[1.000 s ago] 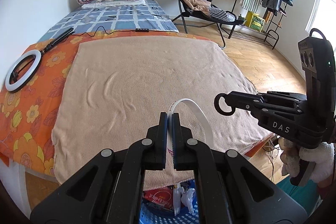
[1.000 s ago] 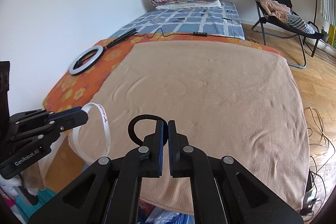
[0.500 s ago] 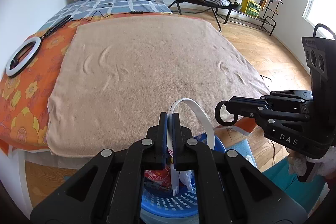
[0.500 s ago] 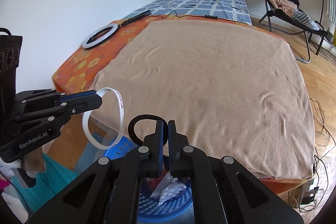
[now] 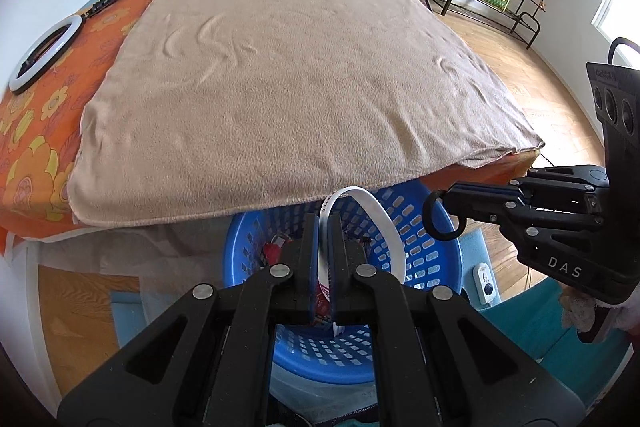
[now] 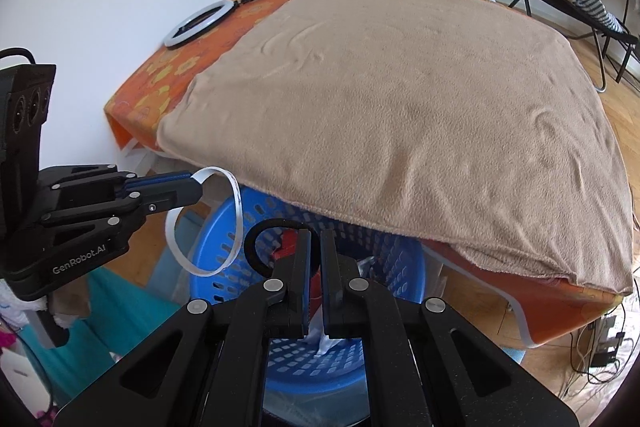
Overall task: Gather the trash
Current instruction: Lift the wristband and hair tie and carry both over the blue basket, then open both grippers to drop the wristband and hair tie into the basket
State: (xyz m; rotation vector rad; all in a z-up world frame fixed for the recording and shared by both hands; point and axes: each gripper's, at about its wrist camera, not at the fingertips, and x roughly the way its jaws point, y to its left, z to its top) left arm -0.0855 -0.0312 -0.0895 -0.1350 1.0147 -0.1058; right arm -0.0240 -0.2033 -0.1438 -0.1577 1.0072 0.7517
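Left gripper pinches a white strip, thin flat band curled into a loop with red print, arcing right of its tips above the blue basket. Right gripper is clamped narrow on a black ring, thin dark loop jutting left of its tips, over the same basket beside the tan blanket.

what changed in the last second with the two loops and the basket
Both grippers pulled back from over the bed and tipped down, so the blue basket now sits under them. The left gripper still pinches the white loop; the right gripper still holds the black ring. Nothing released.
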